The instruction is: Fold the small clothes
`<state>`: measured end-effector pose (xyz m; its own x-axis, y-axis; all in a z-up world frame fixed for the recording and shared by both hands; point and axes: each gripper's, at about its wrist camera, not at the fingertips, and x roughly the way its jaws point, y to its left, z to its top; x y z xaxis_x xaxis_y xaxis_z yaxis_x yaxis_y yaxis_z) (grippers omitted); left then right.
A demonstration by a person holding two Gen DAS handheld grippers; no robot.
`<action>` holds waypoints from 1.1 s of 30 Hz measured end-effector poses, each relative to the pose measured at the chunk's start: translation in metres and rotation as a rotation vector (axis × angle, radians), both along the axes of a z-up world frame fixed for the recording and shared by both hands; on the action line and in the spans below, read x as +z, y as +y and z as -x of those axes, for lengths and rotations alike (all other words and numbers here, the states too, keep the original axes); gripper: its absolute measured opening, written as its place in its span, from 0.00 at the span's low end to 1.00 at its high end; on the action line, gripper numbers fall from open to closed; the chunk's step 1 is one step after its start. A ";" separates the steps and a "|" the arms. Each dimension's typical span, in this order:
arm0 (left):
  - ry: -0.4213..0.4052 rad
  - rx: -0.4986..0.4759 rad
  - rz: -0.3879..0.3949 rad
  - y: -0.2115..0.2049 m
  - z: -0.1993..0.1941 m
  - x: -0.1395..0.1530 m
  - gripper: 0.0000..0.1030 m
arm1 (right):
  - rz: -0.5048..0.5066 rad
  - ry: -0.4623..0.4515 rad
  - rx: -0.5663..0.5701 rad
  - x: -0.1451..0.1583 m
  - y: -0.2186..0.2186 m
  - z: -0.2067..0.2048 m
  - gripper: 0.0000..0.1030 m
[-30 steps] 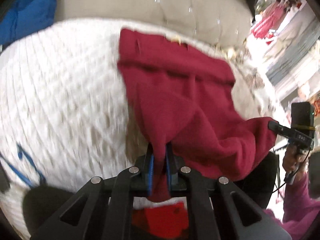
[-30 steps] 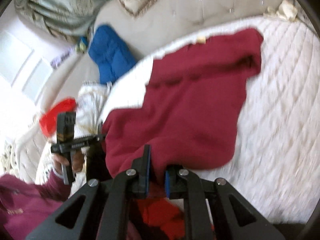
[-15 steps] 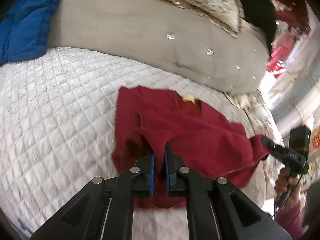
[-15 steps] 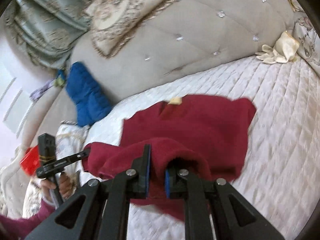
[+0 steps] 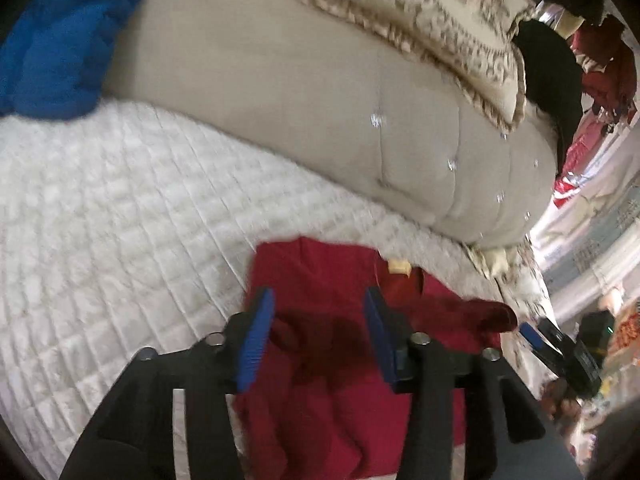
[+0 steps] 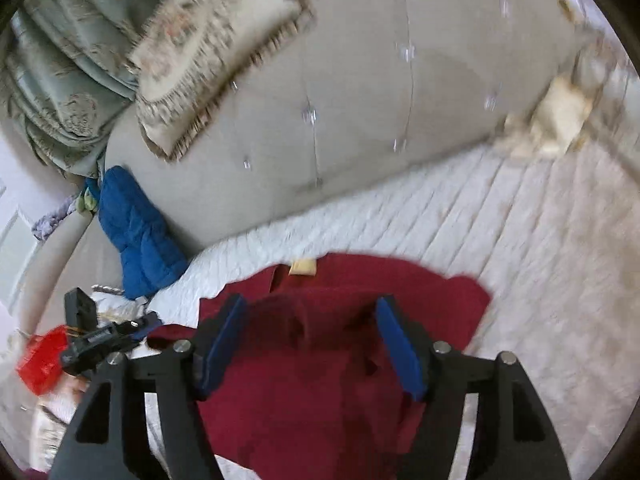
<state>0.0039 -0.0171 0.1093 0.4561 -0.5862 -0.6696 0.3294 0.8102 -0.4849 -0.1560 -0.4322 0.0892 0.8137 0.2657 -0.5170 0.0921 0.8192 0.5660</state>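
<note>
A dark red garment point(image 5: 320, 280) with a small tan neck label point(image 5: 398, 267) lies folded over on the white quilted bed point(image 5: 120, 220). My left gripper point(image 5: 316, 320) is open just above its near left part, holding nothing. In the right wrist view the red garment point(image 6: 340, 380) lies under my right gripper point(image 6: 310, 336), which is open and empty. The right gripper also shows at the right edge of the left wrist view point(image 5: 560, 344), and the left gripper at the left of the right wrist view point(image 6: 108, 336).
A beige tufted headboard point(image 5: 320, 100) runs behind the bed, with a patterned fringed cushion point(image 5: 420, 28) on top. A blue padded item point(image 5: 60, 40) lies at the far left. Cream cloth point(image 6: 560, 120) lies at the far right. A red object point(image 6: 40, 356) is by the left edge.
Both grippers carried the garment's lower edge up toward the collar, folding it over, then opened and let the cloth go. The garment now lies doubled on the bed.
</note>
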 end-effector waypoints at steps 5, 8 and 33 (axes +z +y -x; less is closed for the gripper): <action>-0.028 -0.017 -0.064 -0.012 0.005 -0.012 0.25 | 0.186 0.064 0.087 -0.007 0.036 -0.007 0.64; 0.015 -0.040 -0.119 -0.028 -0.005 -0.035 0.25 | 0.223 0.163 0.036 -0.030 0.037 -0.044 0.61; 0.178 -0.232 -0.169 0.004 0.058 -0.067 0.25 | 0.127 0.264 0.077 -0.066 0.044 0.075 0.69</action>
<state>-0.0539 -0.0131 0.0418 0.1909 -0.5348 -0.8231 0.4369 0.7972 -0.4166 -0.2307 -0.3878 0.0230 0.6265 0.2412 -0.7411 0.1575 0.8921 0.4234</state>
